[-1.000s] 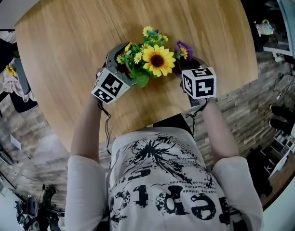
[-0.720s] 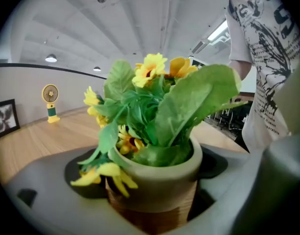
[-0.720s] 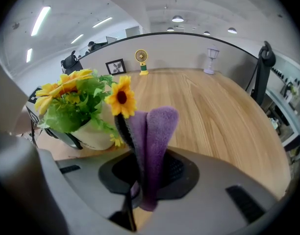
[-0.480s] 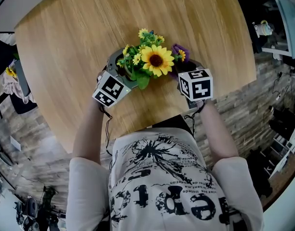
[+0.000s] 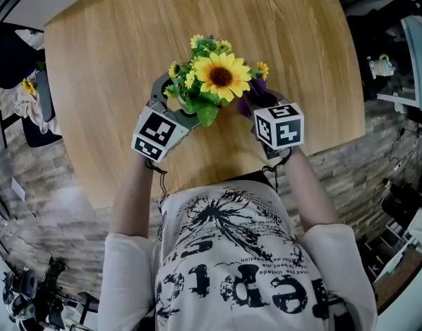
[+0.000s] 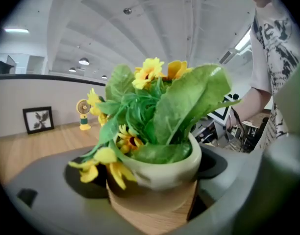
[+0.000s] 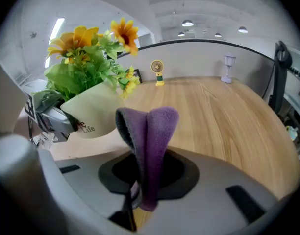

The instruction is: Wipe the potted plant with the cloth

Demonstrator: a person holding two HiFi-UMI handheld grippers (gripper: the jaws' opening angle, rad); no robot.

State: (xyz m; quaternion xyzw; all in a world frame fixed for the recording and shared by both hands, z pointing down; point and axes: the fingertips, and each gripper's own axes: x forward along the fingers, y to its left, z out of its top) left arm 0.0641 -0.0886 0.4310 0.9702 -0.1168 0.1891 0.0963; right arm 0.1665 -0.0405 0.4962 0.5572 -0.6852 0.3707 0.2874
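The potted plant (image 5: 220,76), a cream pot (image 6: 160,173) of yellow sunflowers and green leaves, hangs tilted above the round wooden table (image 5: 300,47). My left gripper (image 5: 171,96) is shut on the pot, one jaw on each side; its jaws have just been closing on it. In the right gripper view the pot (image 7: 91,111) is at the left, just beyond a folded purple cloth (image 7: 150,146). My right gripper (image 5: 258,101) is shut on that cloth (image 5: 260,88), which stands up next to the pot's right side without clearly touching it.
A small yellow fan figure (image 7: 157,72) and a white goblet-shaped lamp (image 7: 228,67) stand at the table's far edge. A framed picture (image 6: 38,119) leans there too. The person's torso is close to the near edge. Brick floor and clutter surround the table.
The pot has risen off the table in my left gripper and looks nearer the head camera. My right gripper with the cloth has moved slightly up and in toward the pot.
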